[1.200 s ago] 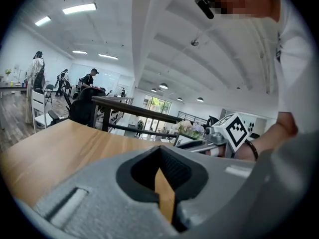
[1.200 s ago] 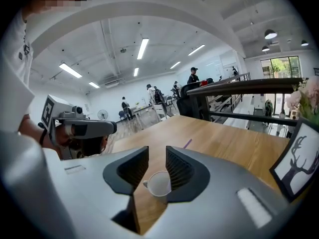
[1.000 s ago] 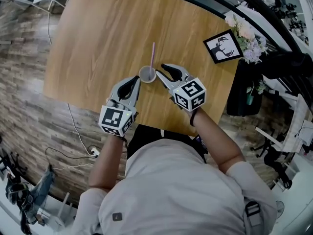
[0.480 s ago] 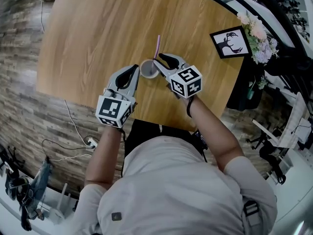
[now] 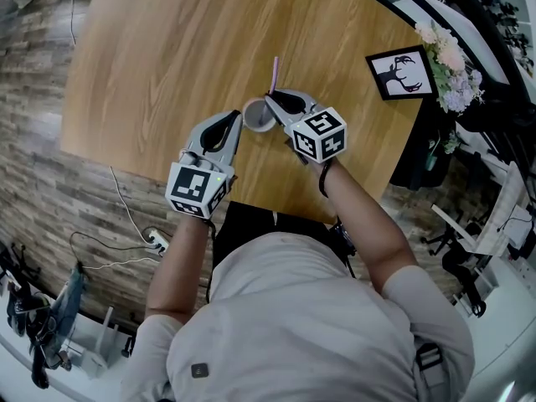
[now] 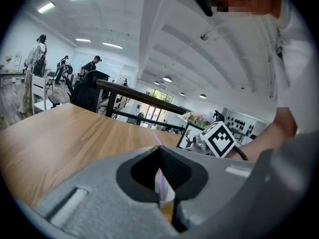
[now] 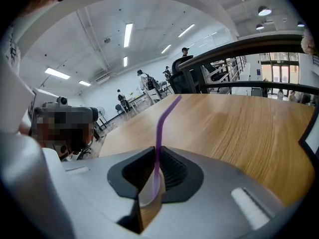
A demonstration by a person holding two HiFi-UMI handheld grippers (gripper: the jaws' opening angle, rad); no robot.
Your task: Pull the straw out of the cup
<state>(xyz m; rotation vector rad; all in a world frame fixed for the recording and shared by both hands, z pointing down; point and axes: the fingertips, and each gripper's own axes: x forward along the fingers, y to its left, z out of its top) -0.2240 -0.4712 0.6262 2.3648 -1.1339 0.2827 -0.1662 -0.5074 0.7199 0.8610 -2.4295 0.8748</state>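
Observation:
A small pale cup [image 5: 258, 115] stands on the wooden table [image 5: 167, 57] with a purple bent straw [image 5: 275, 74] rising out of it. My right gripper [image 5: 270, 100] sits just above the cup's far rim. Its jaws have just been closing, and in the right gripper view the gripper [image 7: 156, 151] is shut on the straw [image 7: 162, 123], with the cup [image 7: 149, 195] below. My left gripper [image 5: 238, 121] is shut and holds nothing, its tip beside the cup's left side. Through the left gripper [image 6: 159, 148] I see the cup [image 6: 164, 190] and straw [image 6: 157, 137].
A framed deer picture [image 5: 400, 72] and a bunch of flowers [image 5: 452, 65] stand at the table's far right. A railing runs behind the table. A cable and power strip [image 5: 155, 241] lie on the floor at the left. People and chairs are far off.
The right gripper's jaws, wide apart before, have come together on the straw above the cup. Both grippers have sunk slightly toward the cup.

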